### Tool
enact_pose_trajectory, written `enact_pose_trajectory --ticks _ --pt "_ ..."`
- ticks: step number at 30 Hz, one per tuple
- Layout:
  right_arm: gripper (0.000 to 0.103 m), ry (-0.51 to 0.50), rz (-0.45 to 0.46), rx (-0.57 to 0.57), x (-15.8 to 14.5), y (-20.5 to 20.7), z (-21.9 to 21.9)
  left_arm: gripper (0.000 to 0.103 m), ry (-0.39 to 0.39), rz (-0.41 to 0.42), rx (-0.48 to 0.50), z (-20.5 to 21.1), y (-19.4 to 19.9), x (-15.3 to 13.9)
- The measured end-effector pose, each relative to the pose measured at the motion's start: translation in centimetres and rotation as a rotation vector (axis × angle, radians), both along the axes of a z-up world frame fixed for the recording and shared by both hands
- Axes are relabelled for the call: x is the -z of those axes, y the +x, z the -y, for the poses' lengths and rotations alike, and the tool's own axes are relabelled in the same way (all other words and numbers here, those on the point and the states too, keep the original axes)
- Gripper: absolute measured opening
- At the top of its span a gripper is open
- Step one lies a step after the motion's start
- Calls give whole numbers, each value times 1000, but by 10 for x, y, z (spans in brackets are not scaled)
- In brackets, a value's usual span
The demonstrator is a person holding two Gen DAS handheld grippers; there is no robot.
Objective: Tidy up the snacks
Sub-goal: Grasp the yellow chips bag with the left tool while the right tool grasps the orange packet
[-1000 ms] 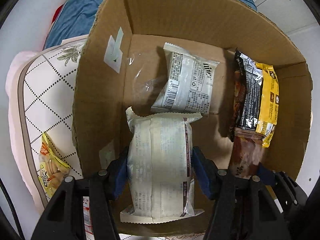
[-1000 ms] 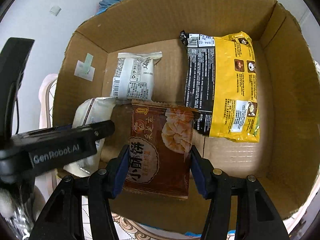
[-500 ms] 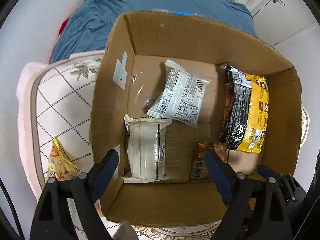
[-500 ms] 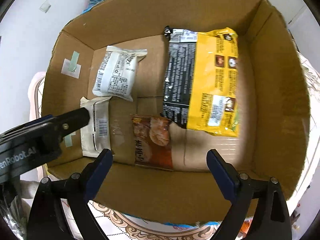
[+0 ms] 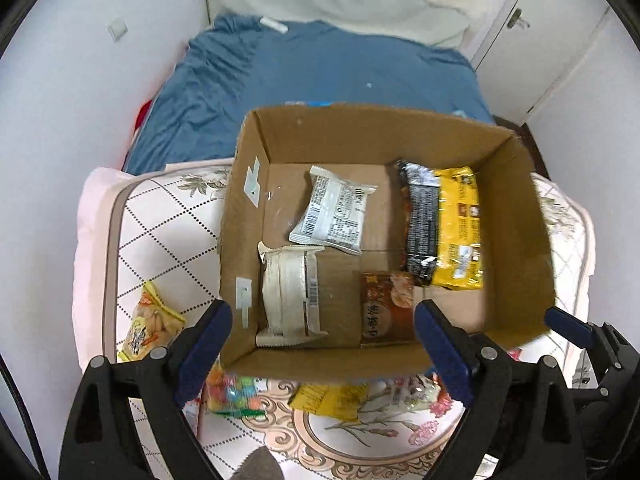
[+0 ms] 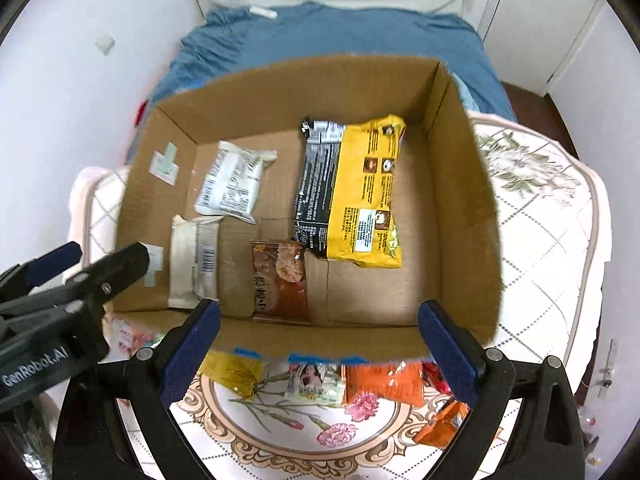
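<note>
An open cardboard box [image 5: 516, 216] [image 6: 460, 184] stands on a patterned table. Inside lie a cream packet [image 5: 290, 290] [image 6: 194, 260], a white packet [image 5: 334, 210] [image 6: 232, 184], a brown snack packet [image 5: 386, 308] [image 6: 280, 280] and a black-and-yellow noodle pack [image 5: 444, 224] [image 6: 352, 192]. My left gripper [image 5: 322, 344] is open and empty above the box's near wall. My right gripper [image 6: 318, 340] is open and empty, also above the near wall. Loose snacks lie in front of the box: a yellow packet [image 5: 150, 322], a colourful one [image 5: 232, 394], an orange one [image 6: 384, 380].
The table has a floral white cloth [image 6: 548, 248] and its edges show left and right. A bed with a blue cover [image 5: 320, 80] lies behind the box. White cupboard doors [image 5: 552, 32] stand at the back right. The left gripper's body [image 6: 52, 320] shows in the right wrist view.
Both grippers opened, dropping the cream packet and the brown packet into the box, then rose and pulled back. The whole box and the loose snacks in front now show.
</note>
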State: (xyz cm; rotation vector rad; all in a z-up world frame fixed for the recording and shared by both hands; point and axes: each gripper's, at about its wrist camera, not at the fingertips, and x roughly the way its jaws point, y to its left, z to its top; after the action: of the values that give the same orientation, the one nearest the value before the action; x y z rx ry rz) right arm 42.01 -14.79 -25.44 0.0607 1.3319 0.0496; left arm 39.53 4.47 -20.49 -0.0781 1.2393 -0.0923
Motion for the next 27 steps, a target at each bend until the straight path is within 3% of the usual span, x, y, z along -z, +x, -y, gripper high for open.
enact_pose_trajectory --ticks 4,9,13,17,27 --pt "101 35 40 4 -21 -26 7 93 10 83 -6 -1 -33 -24" --pt "101 79 46 57 -28 -66 32 93 -6 105 -28 -5 -77 -25" --pt "101 115 -3 172 -6 -98 76 93 6 71 -37 -3 -109 -3" --pt "101 116 -81 313 32 -127 128 93 -7 -14 -44 1 -128 33" --pt "101 22 -217 438 105 -159 180 93 71 -108 -21 18 -129 93"
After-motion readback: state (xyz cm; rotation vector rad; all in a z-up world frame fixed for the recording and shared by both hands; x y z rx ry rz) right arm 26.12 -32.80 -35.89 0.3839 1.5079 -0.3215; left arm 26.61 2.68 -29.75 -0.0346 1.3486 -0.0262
